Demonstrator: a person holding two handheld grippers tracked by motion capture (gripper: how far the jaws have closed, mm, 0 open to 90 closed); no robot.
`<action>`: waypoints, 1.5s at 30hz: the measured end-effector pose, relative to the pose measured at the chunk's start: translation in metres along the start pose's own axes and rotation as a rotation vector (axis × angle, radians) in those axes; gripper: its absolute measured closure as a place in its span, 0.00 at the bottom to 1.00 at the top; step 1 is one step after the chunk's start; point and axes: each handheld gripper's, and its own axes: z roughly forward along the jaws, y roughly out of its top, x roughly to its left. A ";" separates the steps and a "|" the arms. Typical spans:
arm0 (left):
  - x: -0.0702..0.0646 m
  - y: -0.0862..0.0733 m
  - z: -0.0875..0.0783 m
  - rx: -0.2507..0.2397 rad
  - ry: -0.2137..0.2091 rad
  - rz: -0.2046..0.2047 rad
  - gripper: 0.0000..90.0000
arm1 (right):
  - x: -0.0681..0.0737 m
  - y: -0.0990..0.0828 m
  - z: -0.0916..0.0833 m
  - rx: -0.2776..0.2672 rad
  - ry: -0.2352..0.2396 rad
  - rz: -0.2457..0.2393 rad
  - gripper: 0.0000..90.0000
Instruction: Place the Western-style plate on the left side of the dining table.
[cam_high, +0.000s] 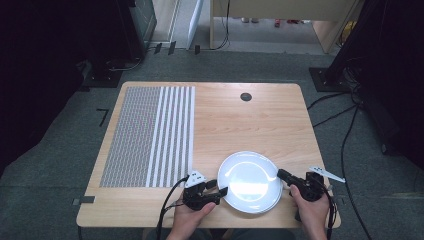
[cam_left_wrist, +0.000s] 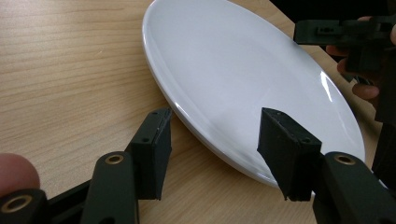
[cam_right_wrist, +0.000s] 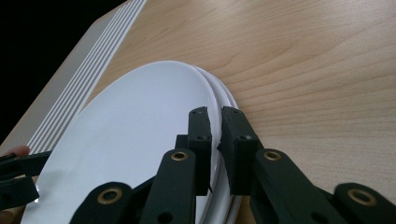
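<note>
A stack of white plates (cam_high: 250, 181) lies near the table's front edge, between my two grippers. In the right gripper view the top plate (cam_right_wrist: 130, 126) has its right rim pinched between the jaws of my right gripper (cam_right_wrist: 215, 126), which is shut on it; two lower rims show beneath. My right gripper (cam_high: 281, 175) comes in from the plate's right side. At the plate's left rim, my left gripper (cam_high: 220, 187) is open. In the left gripper view its jaws (cam_left_wrist: 215, 135) straddle the edge of the plate (cam_left_wrist: 243, 70), one over the plate and one over the wood, without pressing on it.
A grey and white striped mat (cam_high: 150, 135) covers the left part of the wooden table (cam_high: 260, 120). A small black round cap (cam_high: 245, 96) sits at the far middle. Cables trail on the floor to the right of the table.
</note>
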 end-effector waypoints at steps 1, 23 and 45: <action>0.000 0.000 0.000 -0.003 0.007 0.004 0.54 | 0.001 -0.001 0.001 0.001 -0.003 0.006 0.92; 0.001 0.000 0.001 0.015 -0.016 -0.001 0.54 | -0.004 -0.003 0.001 -0.016 0.029 0.077 0.93; 0.012 0.000 -0.012 -0.007 -0.006 -0.084 0.54 | 0.004 -0.008 0.010 0.021 0.087 0.079 0.93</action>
